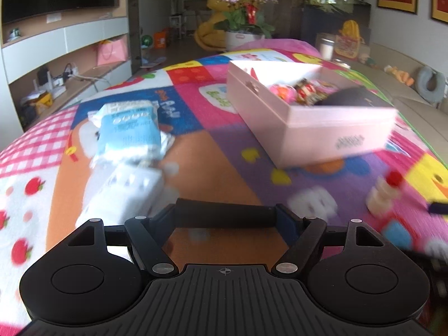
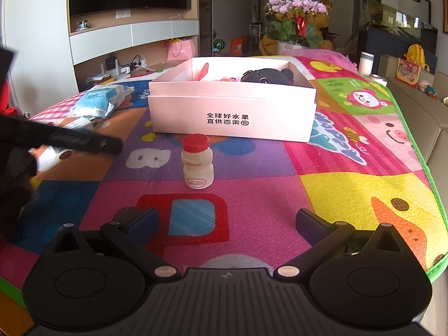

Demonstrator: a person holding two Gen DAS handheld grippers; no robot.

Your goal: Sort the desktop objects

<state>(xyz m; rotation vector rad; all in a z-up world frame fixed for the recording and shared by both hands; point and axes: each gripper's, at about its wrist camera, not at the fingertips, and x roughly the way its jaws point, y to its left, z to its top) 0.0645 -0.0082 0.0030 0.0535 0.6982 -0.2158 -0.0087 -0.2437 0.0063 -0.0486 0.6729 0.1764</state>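
The left gripper (image 1: 226,219) has its jaws partly apart with a dark bar (image 1: 224,210) spanning the gap. Its ends seem to sit against both pads, so I read it as gripped (the view is smeared with blur, so this is a judgement). The pink box (image 2: 232,106) stands open on the bright play mat (image 2: 350,196) that covers the tabletop. It already holds a dark rounded thing and some red-wrapped items. In the left wrist view the box lies ahead and to the right of the bar. The step in hand looks like carrying the bar to the box and dropping it in.

To do that well, lift the bar above the near wall of the box before crossing it, since a low approach would push the box along the mat. Bring the bar over a free patch inside the box, level it, then let the jaws part only once it is below the rim.

The right gripper (image 2: 226,221) hangs with its jaws wide open and nothing between them. It points at the small red-capped bottle (image 2: 197,162), which stands upright just in front of the box. To the left of the box lie a blue tissue pack (image 1: 128,131) and a white packet (image 1: 126,190), neither yet sorted. Keep the left arm's path away from the bottle, which would tip easily.
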